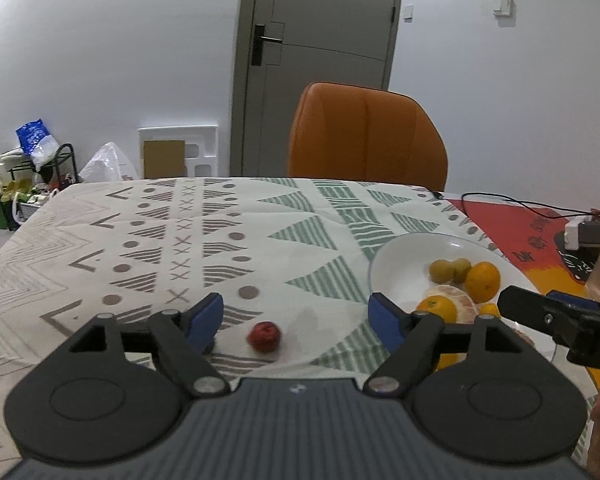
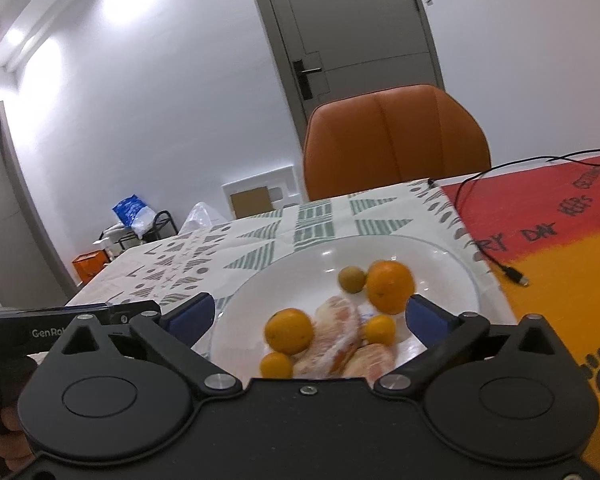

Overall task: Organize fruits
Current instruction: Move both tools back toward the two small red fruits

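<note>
Fruit still to be sorted was one small red piece [image 1: 264,336] lying alone on the patterned surface [image 1: 148,240], between the spread fingers of the left gripper [image 1: 296,318] and a little nearer its left pad. Centring on it, lowering straight and closing gently seemed wise, since it looked round and likely to roll. At about two o'clock sat the white plate [image 1: 396,264] of oranges and peeled segments, over which the right gripper [image 2: 306,314] hovered, fingers apart and empty.
</note>
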`<action>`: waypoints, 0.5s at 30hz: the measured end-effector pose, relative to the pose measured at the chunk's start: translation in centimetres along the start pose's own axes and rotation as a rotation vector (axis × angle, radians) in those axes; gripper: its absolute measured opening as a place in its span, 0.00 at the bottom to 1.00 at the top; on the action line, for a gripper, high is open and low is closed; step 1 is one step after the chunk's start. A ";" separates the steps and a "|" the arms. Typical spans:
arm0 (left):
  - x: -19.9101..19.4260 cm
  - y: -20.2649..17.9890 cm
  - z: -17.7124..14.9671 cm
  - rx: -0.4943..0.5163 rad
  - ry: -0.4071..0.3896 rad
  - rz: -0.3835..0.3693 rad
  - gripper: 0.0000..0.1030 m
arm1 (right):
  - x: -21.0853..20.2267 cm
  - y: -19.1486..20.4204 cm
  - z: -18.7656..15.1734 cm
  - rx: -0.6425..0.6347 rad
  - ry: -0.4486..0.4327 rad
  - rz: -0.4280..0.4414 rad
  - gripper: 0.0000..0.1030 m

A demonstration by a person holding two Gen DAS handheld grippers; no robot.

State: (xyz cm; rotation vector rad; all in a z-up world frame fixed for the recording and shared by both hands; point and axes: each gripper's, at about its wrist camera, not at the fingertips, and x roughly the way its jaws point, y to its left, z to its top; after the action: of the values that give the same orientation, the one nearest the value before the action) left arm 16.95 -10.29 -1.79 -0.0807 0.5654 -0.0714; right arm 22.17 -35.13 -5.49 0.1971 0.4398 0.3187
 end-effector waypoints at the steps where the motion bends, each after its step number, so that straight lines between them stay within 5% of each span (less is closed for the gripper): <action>1: -0.1 0.2 0.0 -0.002 -0.002 0.003 0.77 | 0.0 0.3 -0.1 -0.003 0.001 0.002 1.00; 15: -1.3 4.1 -1.2 -0.041 0.007 0.044 0.78 | 0.9 3.8 -0.8 -0.042 0.025 0.044 1.00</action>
State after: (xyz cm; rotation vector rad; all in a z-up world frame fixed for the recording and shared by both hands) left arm 15.36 -6.20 -2.50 -0.1083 0.5755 -0.0175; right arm 21.60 -31.14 -5.62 0.1621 0.4532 0.3740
